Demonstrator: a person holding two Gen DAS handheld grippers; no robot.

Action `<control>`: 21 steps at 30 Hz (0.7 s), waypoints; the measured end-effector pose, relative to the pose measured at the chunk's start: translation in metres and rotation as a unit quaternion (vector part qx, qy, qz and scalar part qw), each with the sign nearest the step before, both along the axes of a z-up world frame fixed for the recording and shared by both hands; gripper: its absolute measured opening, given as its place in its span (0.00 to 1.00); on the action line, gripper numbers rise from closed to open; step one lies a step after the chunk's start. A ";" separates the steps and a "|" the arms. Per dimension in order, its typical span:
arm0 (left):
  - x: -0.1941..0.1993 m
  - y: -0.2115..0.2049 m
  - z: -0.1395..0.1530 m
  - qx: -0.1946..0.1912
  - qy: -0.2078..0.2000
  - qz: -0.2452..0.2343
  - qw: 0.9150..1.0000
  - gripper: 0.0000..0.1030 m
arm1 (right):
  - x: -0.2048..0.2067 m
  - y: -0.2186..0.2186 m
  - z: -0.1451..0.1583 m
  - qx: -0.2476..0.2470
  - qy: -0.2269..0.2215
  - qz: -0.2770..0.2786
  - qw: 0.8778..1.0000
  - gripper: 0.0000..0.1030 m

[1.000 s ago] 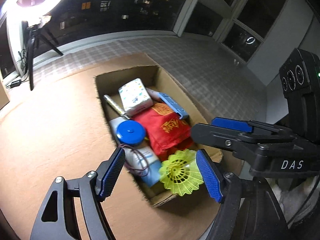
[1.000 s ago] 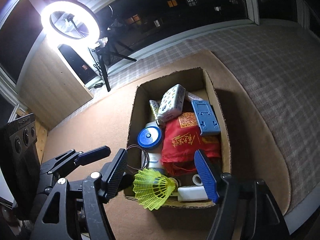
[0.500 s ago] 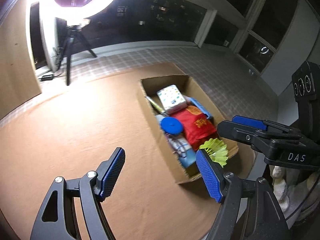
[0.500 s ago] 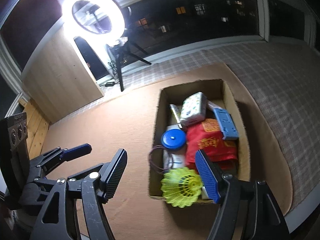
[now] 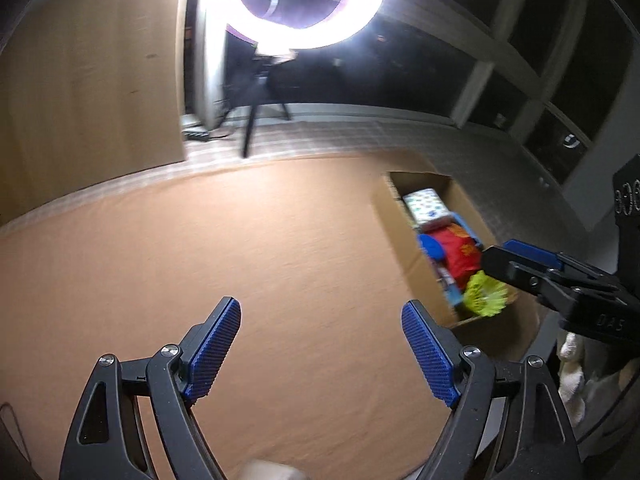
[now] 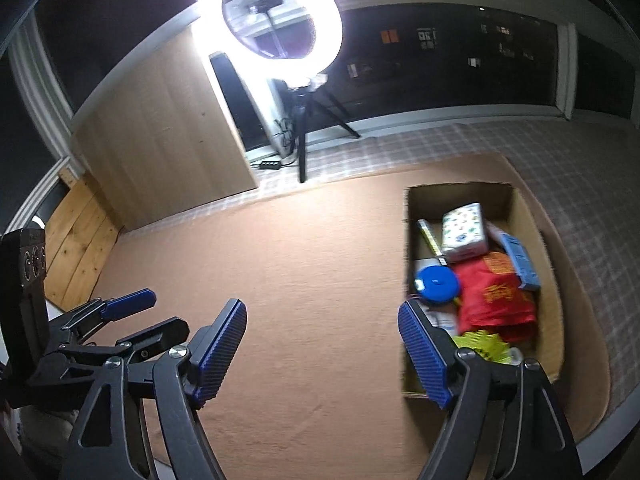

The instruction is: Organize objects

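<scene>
An open cardboard box sits on the brown carpet at the right. It holds a patterned white pack, a blue round disc, a red bag, a flat blue stand and a yellow shuttlecock at its near end. My right gripper hangs over bare carpet left of the box, jaws opening, nothing between them. My left gripper is also over bare carpet, jaws opening and empty, with the box and shuttlecock to its right. Each gripper shows in the other's view, the left gripper and the right gripper.
A bright ring light on a tripod stands behind the carpet. A wooden panel is at the back left. Checked matting borders the carpet. A white cloth lump lies by the right gripper.
Both grippers have drawn back and to the left, away from the box, which now sits at the right of both views. Their jaws stand wider. The shuttlecock stays in the box.
</scene>
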State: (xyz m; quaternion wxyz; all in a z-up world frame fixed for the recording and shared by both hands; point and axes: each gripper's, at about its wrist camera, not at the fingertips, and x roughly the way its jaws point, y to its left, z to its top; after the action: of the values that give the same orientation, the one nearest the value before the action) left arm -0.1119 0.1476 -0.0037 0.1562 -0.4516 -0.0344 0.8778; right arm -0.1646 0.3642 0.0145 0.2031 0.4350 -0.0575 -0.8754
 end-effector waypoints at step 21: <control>0.078 -0.130 0.011 -0.046 0.027 0.140 0.989 0.91 | 0.057 -0.105 0.003 0.043 0.050 0.061 0.996 0.75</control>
State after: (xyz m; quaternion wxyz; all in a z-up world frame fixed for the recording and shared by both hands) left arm -0.0342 0.0172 0.0073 0.0115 -0.4250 -0.0528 0.9036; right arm -0.1080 0.2593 0.0172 0.2396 0.4017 0.0170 -0.8837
